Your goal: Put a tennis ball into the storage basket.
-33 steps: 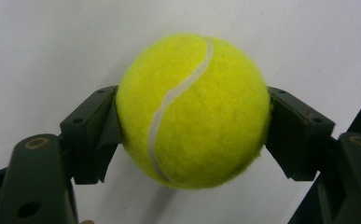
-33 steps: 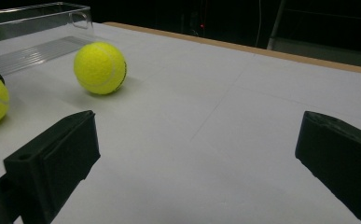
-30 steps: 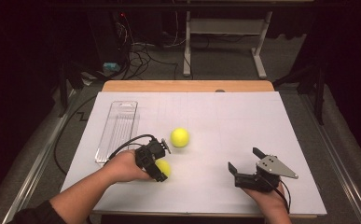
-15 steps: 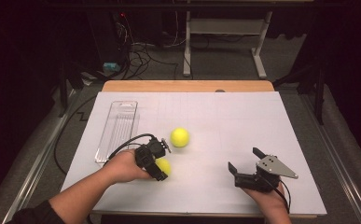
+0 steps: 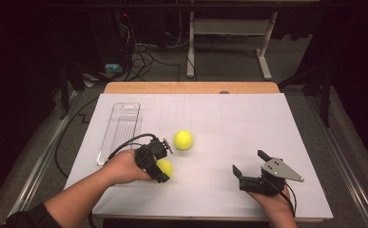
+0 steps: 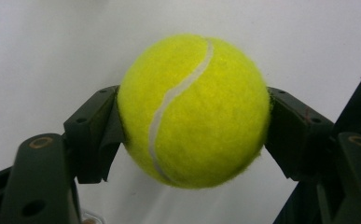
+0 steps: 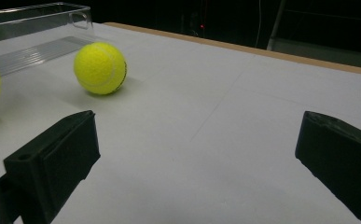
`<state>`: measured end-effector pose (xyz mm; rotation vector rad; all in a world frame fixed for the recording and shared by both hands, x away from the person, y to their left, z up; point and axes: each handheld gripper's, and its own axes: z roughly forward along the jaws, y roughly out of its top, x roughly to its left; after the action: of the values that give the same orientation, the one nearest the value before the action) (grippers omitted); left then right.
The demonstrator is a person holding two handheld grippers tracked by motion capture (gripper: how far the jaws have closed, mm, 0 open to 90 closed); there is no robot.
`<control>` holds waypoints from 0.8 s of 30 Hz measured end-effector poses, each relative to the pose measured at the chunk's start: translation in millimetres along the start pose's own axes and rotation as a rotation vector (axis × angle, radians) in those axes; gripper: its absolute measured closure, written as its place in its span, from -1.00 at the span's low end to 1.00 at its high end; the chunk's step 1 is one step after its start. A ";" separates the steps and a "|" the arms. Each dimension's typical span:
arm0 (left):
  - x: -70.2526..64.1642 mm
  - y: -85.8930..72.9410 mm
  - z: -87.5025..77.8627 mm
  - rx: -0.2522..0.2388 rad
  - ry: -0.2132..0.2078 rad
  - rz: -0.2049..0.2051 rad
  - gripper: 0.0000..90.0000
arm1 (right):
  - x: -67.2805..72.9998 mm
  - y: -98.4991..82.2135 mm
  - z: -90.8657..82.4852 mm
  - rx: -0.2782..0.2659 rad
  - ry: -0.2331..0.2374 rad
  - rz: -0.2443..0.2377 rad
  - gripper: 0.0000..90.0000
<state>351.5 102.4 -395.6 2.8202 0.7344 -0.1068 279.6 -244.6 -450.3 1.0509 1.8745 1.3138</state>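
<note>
Lying left of everything, the clear tray (image 5: 120, 129) looks ready to receive balls, so the left gripper (image 5: 159, 167) beside it clamps one tennis ball (image 6: 193, 109), another ball (image 5: 183, 139) waits nearby, and the right gripper (image 5: 251, 167) gapes empty.

Bright, evenly lit white table (image 5: 229, 123), dark surroundings, soft shadows.

Second tennis ball (image 5: 183, 139) loose on white table (image 5: 248, 128), clear tray (image 5: 120, 128) at left
</note>
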 end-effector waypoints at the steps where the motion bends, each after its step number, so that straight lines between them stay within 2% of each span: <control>1: -0.2 0.2 -1.2 -0.001 -0.004 0.001 -0.40 | 0.1 0.0 0.0 0.001 0.002 0.000 -1.00; 6: -1.4 1.7 -8.0 0.011 0.004 0.014 -0.40 | 0.1 0.1 -0.2 0.000 0.002 0.000 -1.00; 17: 2.0 2.0 -24.0 0.004 -0.008 0.004 -0.41 | 0.4 0.0 -0.2 0.001 0.002 0.000 -1.00; 24: 3.4 2.0 -34.2 0.006 -0.002 0.006 -0.41 | 0.4 0.1 -0.3 0.001 0.002 0.000 -1.00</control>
<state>355.9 110.4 -362.4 2.8272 0.7264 -0.1107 279.2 -244.5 -450.1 1.0500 1.8765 1.3143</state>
